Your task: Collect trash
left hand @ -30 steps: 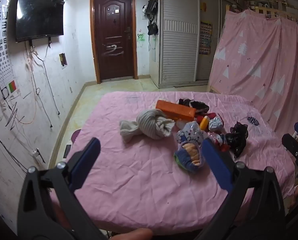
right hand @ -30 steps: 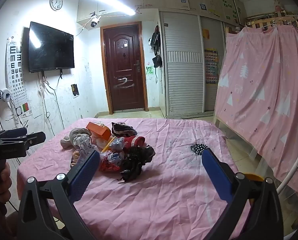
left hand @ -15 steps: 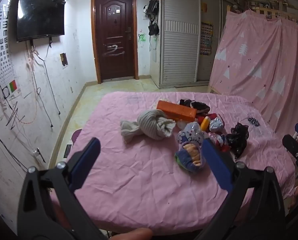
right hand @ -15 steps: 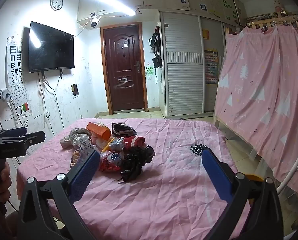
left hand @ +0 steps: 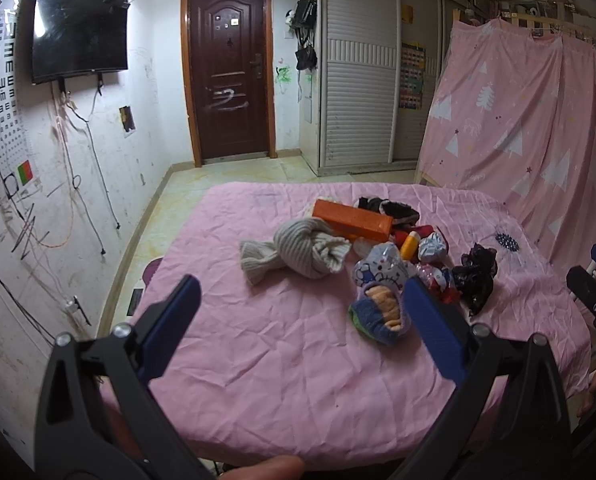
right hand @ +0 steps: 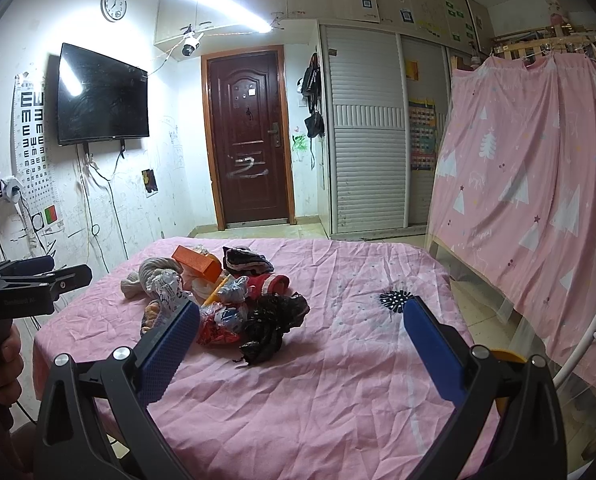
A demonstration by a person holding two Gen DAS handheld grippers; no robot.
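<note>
Left gripper: jaws spread wide, nothing between the blue pads, held above the near edge of the pink-covered table. Not touching any item.

Right gripper: jaws likewise wide apart, empty, held over the table's near right portion. No contact with the pile.

Trash and clutter sit in one cluster toward the table's far centre. From the left wrist view: a knotted beige knit cloth at the cluster's left; an orange box lying flat just behind it; dark striped fabric behind the box. A small yellow bottle lies between the box and a crumpled white printed wrapper. A blue-edged slipper is the item nearest the left gripper, close to its right pad. A crumpled black plastic bag lies at the cluster's right edge, touching red and white wrappers.

From the right wrist view the black bag is the item closest to the camera, with a red cloth just behind it.

Background: dark wooden door, wall-mounted TV, pink curtain at right.
</note>
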